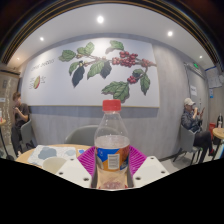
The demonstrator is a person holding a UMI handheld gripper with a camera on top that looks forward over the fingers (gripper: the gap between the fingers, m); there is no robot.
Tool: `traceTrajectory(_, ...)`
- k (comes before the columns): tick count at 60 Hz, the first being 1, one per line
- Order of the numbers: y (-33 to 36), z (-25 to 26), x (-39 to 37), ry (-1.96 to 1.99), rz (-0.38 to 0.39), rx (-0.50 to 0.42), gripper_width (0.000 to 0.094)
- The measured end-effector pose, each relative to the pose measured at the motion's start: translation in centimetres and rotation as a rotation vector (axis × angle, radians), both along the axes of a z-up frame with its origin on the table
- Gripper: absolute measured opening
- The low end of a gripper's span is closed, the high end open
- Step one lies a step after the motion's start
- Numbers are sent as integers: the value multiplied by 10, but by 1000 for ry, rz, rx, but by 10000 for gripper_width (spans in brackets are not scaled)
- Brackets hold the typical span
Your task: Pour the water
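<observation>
Fingers (pixel 112 168): two, white, each with a magenta pad (pixel 88 160) on its inner face, closed against the sides of a bottle and holding it upright between them.

Bottle (pixel 112 140): clear plastic, red cap (pixel 111 105), label of orange, blue and white round its middle. Liquid level cannot be told. Lower part sits between the pads; neck and cap rise above the fingertips.

Table (pixel 52 155): pale top with a coloured print, just beyond the fingers to the left of the bottle.

Chair (pixel 84 134): grey backrest, behind the bottle, near the wall.

Wall (pixel 165 95): white panel bearing a large mural (pixel 108 68) of green leaves and red berries on a branch, directly above the bottle.

Ceiling: several round lights (pixel 100 19).

Persons: one seated at the far left (pixel 20 120); one in a white cap seated at the far right (pixel 192 122). Both well apart from the bottle.
</observation>
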State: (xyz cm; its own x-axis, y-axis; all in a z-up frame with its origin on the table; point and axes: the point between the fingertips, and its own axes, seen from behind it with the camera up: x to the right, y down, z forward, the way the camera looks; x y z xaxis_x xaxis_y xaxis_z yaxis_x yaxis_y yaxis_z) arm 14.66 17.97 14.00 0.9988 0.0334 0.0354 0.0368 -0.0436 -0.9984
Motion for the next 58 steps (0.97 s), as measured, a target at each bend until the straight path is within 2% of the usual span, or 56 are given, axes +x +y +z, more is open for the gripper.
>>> traceTrajectory(13,0,-2,2,42,0,14,410)
traceTrajectory(16,2,-2,3,36,2,12,446)
traceTrajectory(21,1,-3,1,25,2,-10,603)
traceTrajectory(25,-5,-9,-1,21,12,-60,875)
traceTrajectory(27,-11,-7,-2,32,14,-63,844)
traceTrajectory(35,-47,-2,-12,59,28,-80,847)
traceTrajectory(47,-158,-15,-32,69,81,-146,851)
traceTrajectory(58,-236,-34,-45,91,82,-209,850)
